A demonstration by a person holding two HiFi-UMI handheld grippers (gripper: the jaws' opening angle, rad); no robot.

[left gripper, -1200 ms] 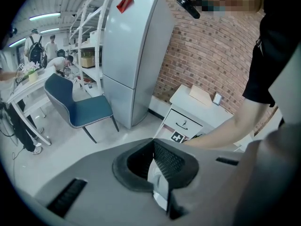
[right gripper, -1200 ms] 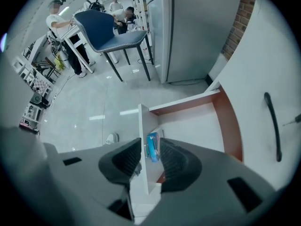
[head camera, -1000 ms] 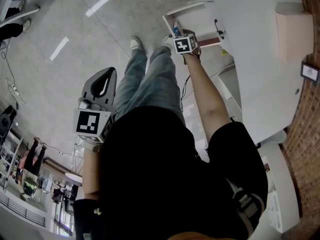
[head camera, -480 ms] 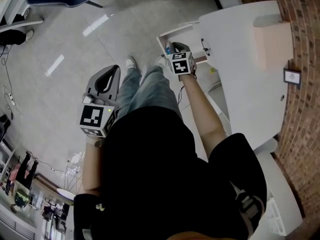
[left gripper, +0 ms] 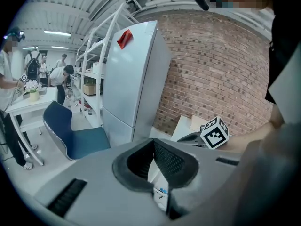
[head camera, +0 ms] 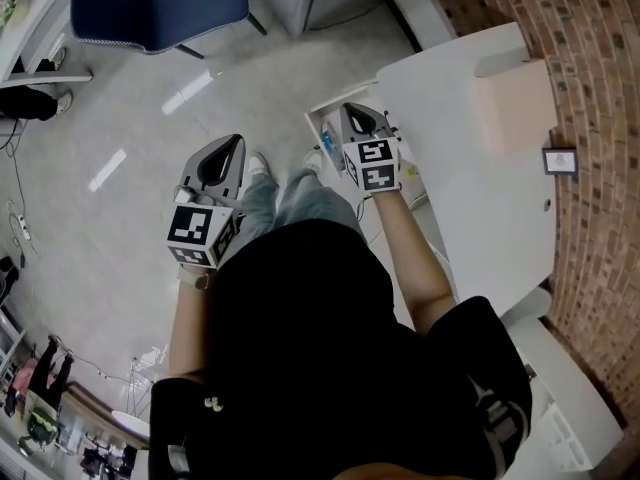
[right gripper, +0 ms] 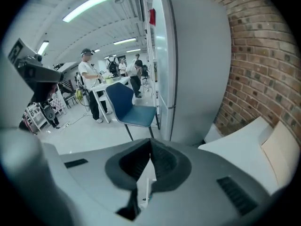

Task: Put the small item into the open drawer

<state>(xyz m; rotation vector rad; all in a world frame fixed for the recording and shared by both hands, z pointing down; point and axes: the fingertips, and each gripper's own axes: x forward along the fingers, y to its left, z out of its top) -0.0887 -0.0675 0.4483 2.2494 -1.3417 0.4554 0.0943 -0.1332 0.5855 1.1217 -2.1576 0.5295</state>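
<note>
Right gripper (head camera: 354, 116) above the open drawer (head camera: 318, 118), which projects from the edge of the white surface (head camera: 470, 168). The jaws are seen closed pad to pad, and nothing is held between them. A small blue item (head camera: 328, 140), taken to be the task's thing, is seen inside the drawer, just below and slightly to the left of the jaw tips. Its long axis is too small to be made out. The left gripper (head camera: 228, 144) is held well apart over the floor, to the left of the drawer, with its jaws likewise closed and empty. The right jaws are therefore judged the nearer. The placing itself is judged done.
</note>
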